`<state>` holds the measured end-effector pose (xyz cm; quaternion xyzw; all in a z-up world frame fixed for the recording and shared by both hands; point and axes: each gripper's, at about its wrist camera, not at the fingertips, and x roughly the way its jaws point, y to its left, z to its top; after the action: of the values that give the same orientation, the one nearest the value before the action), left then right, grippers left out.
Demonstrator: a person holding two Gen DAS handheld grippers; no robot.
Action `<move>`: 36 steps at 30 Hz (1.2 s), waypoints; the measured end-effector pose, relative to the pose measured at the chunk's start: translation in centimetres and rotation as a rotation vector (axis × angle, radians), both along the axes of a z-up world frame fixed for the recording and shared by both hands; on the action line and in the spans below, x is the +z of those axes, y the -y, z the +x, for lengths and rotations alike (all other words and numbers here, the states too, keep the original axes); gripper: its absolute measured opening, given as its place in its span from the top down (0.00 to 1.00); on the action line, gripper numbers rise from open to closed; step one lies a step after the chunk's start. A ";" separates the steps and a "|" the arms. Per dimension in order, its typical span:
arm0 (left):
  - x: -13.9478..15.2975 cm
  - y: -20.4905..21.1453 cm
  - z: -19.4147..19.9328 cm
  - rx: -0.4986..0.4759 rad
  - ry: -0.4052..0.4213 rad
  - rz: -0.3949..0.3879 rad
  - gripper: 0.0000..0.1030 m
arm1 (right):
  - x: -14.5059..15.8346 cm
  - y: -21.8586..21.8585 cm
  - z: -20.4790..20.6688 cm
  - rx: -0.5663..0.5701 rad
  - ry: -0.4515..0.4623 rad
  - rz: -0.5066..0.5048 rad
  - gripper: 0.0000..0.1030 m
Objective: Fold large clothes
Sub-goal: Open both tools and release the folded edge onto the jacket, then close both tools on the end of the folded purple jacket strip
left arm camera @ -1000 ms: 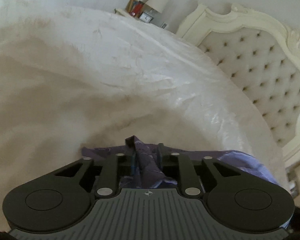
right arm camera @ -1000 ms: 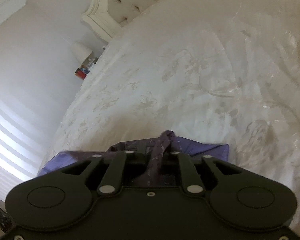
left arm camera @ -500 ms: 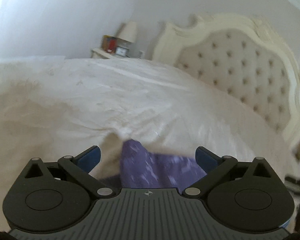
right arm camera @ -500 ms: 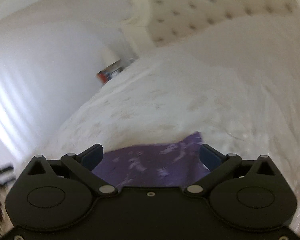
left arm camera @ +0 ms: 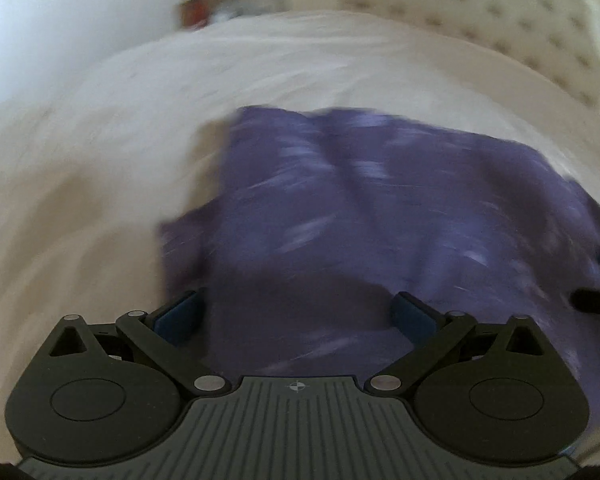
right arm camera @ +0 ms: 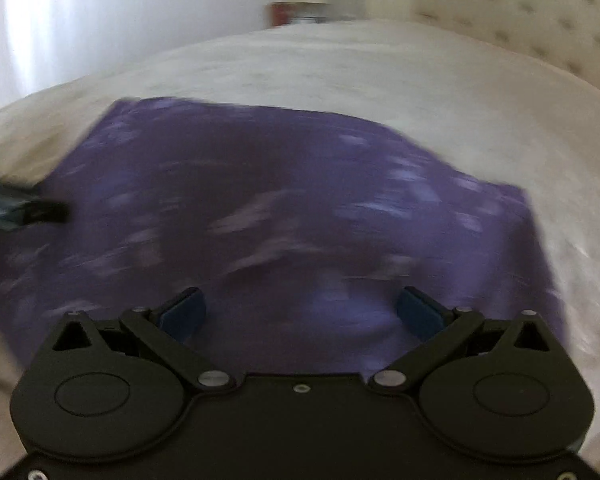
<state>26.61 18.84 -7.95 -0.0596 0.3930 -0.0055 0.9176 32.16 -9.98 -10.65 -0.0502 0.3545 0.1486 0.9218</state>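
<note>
A purple patterned garment (left arm camera: 380, 216) lies spread on the white bed, blurred by motion; it also shows in the right wrist view (right arm camera: 284, 208). My left gripper (left arm camera: 296, 312) is open and empty, held above the garment's near edge. My right gripper (right arm camera: 300, 308) is open and empty, also above the near part of the cloth. The tip of the right gripper (left arm camera: 596, 300) shows at the right edge of the left wrist view. The left gripper (right arm camera: 16, 204) shows at the left edge of the right wrist view.
The white bedspread (left arm camera: 260, 80) surrounds the garment. A tufted cream headboard (left arm camera: 520, 12) stands at the far right. A nightstand with a lamp and small items (left arm camera: 212, 4) sits at the far side by the wall; it also shows in the right wrist view (right arm camera: 300, 12).
Both grippers let go of the purple cloth, opened wide, and pulled back. The garment now lies spread on the bed, and much more of it is in view.
</note>
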 end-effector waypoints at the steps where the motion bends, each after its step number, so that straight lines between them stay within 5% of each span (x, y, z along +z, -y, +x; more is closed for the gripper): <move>1: -0.2 -1.3 0.0 0.041 -0.001 -0.053 0.00 | -0.1 1.2 0.4 -0.053 -0.001 0.016 0.01; 4: -0.8 -4.0 -0.2 0.119 -0.012 -0.159 0.00 | -0.7 5.4 1.5 -0.205 -0.029 0.071 0.01; 8: -0.2 -4.0 -0.9 0.106 -0.008 -0.124 0.00 | -0.5 8.1 1.0 -0.255 -0.038 0.100 0.01; 11: -0.1 -4.8 -2.3 0.111 -0.012 -0.173 0.00 | 0.3 8.7 -0.7 -0.274 -0.035 0.121 0.01; 17: 0.4 -5.5 -6.8 0.095 0.005 -0.288 0.00 | 1.7 12.9 -7.5 -0.391 -0.048 0.425 0.01; 23: -0.3 -4.8 -10.6 0.061 0.004 -0.419 0.00 | -0.1 14.3 -12.3 -0.490 -0.132 0.606 0.01; 29: -1.0 -3.7 -10.7 0.068 -0.001 -0.448 0.00 | -1.1 13.5 -13.1 -0.453 -0.152 0.592 0.00; 36: -1.6 -2.5 -7.8 0.099 -0.006 -0.485 0.00 | -3.0 13.7 -9.9 -0.444 -0.170 0.717 0.00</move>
<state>18.77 21.36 -9.57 -0.2975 0.3795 -0.0545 0.8744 22.22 -23.63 -13.64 0.3634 0.3573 0.0640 0.8580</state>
